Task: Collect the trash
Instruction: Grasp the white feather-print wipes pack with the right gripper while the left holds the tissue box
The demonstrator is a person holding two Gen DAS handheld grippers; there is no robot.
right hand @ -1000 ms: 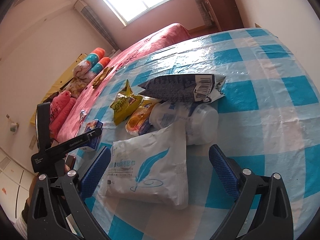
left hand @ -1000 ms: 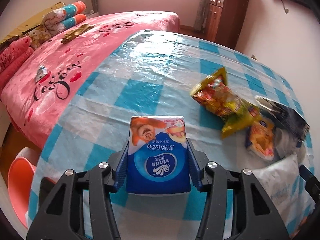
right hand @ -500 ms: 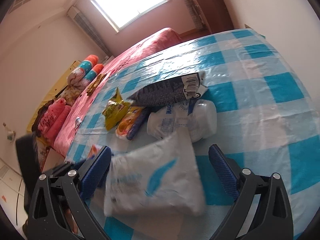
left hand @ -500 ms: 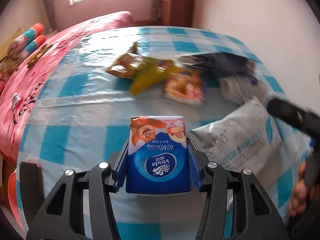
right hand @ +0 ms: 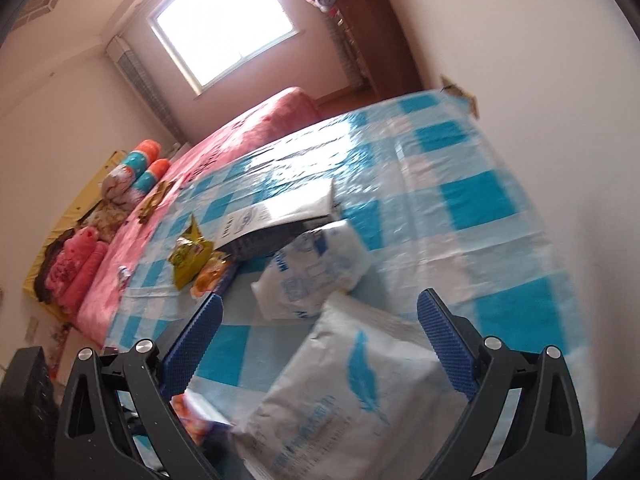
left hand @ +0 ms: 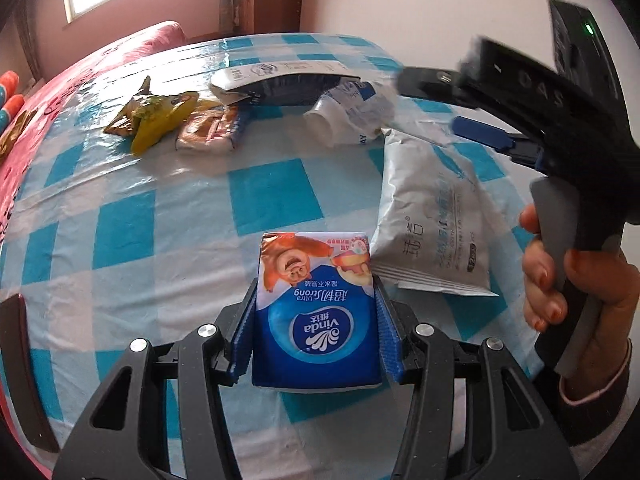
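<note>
Now left gripper (left hand: 316, 312) jaws clamp tissue pack (left hand: 316, 312); right gripper (right hand: 320, 328) jaws gape wide.

Left gripper (left hand: 316, 316): blue pads pressed against both sides of a held pack, pointing steeply down.
Right gripper (right hand: 318, 338): jaws spread wide, nothing pinched.
Right hand (left hand: 576, 280): fingers wrapped around the handle.

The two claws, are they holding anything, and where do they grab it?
The left claw squeezes the blue tissue pack by its two side edges. The right claw is open, holding nothing.
</note>
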